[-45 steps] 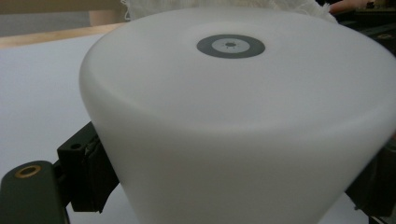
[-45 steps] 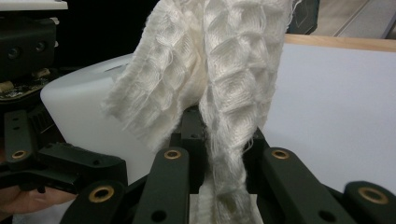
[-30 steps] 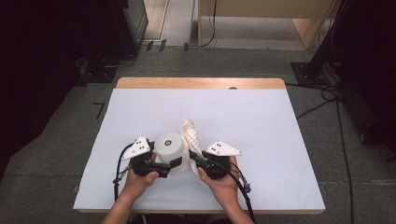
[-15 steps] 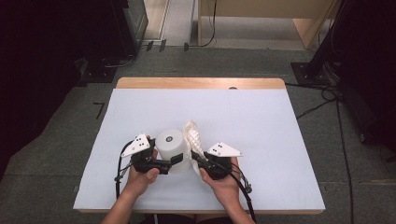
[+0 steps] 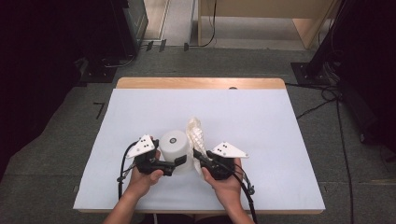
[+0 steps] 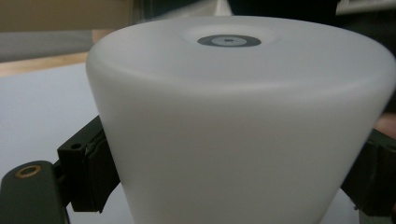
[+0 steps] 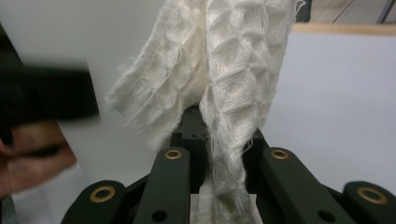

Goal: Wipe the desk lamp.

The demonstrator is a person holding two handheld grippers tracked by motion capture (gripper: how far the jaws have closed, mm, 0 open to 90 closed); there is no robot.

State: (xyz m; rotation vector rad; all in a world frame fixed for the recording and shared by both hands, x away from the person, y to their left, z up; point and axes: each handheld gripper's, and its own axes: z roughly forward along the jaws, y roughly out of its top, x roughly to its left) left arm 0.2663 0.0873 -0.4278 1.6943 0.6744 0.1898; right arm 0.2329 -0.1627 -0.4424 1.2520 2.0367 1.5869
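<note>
Grey carpet surrounds a wooden table [image 5: 201, 83] covered with a white sheet, and dark equipment and cables stand around it.

Both forearms come in from the near edge in the high view, angled inward so that the two tools meet near the table's front middle. The left gripper [image 5: 180, 161] lies roughly level, its jaws pointing toward the person's right. They are clamped on the lower wall of a white tapered container [image 5: 174, 143], one pad on each side, as the left gripper view shows [image 6: 238, 121]. The container stands upright on the sheet, axis vertical, its narrower flat end up with a small dark ring at the centre.

The right gripper [image 5: 198, 156] points toward the left and slightly away from the person. Its jaws are closed on a white waffle-weave cloth [image 5: 195, 133], pinched into a narrow strand between the pads [image 7: 229, 140]. The cloth's long axis runs away from the jaws toward the table's far side, just beside the container's right flank, fanning wider at its free, frayed end.
</note>
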